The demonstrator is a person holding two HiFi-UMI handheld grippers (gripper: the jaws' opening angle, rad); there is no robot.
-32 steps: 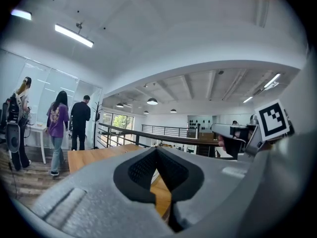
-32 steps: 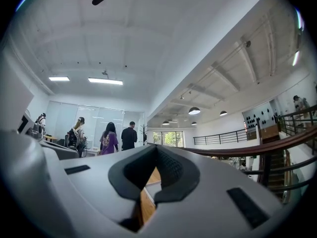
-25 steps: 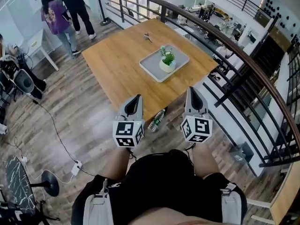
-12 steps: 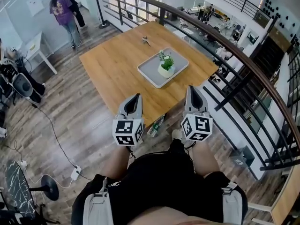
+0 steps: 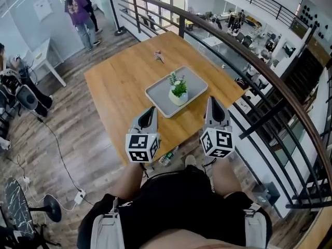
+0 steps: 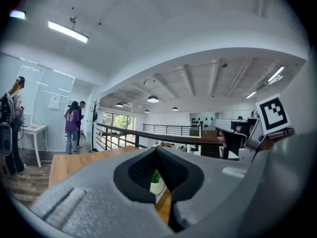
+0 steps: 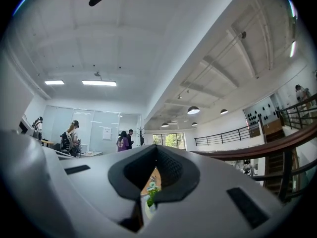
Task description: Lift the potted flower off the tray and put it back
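A small green plant in a white pot (image 5: pixel 178 93) stands upright on a grey tray (image 5: pixel 155 95) in the middle of a square wooden table (image 5: pixel 119 82). My left gripper (image 5: pixel 150 109) hangs over the table's near edge, just short of the tray's left corner, jaws together and empty. My right gripper (image 5: pixel 213 100) is level with it at the tray's right, shut with nothing in it. Through the closed jaws the pot (image 6: pixel 157 185) shows in the left gripper view. The plant (image 7: pixel 150 196) peeks through in the right gripper view.
A dark curved railing (image 5: pixel 244 56) runs along the table's right side. A small object (image 5: pixel 158 56) lies at the table's far end. A plastic bottle (image 5: pixel 167 156) lies on the floor under the near edge. Two people (image 5: pixel 79 10) stand far left by a white table (image 5: pixel 44 53); cables (image 5: pixel 57 144) cross the floor.
Both grippers have moved forward together toward the table, from over the floor to over its near edge. The tray and pot now sit much closer. Jaws have stayed together.
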